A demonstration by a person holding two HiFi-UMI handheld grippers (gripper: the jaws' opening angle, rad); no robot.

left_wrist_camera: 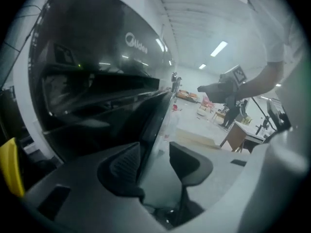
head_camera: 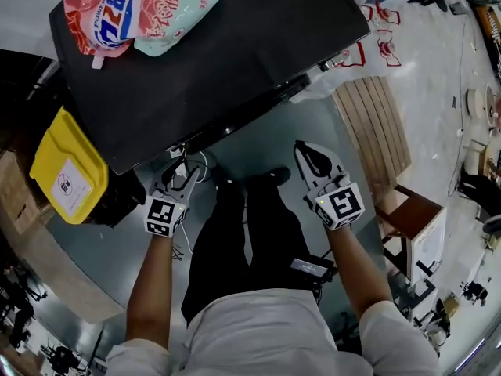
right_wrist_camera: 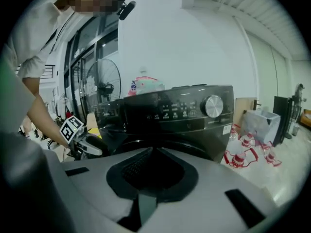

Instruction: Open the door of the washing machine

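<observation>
**Washing machine**: dark front-loader seen from above in the head view, directly before the standing person. The right gripper view shows its control panel with a silver dial.

**Door**: on the machine's front, below the panel. In the left gripper view a dark edge, probably the door's rim, rises in line with the gap between the jaws. The blur leaves it unclear whether the door is ajar and whether the pads touch it.

**Left gripper**: jaws standing wide apart, pads pressing on nothing. It is held low and close to the machine's front, near its left corner.

**Right gripper**: jaw tips drawn together with nothing between them, aimed at the front from a little way off and apart from the machine.

**Detergent pouch**: pink and mint with a white spout, lying flat on the machine's top.

**Yellow container**: just beside the machine's left flank.

**Slatted wooden board**: on the floor to the machine's right.

**Bottle packs**: red-strapped, on the floor near the board.
</observation>
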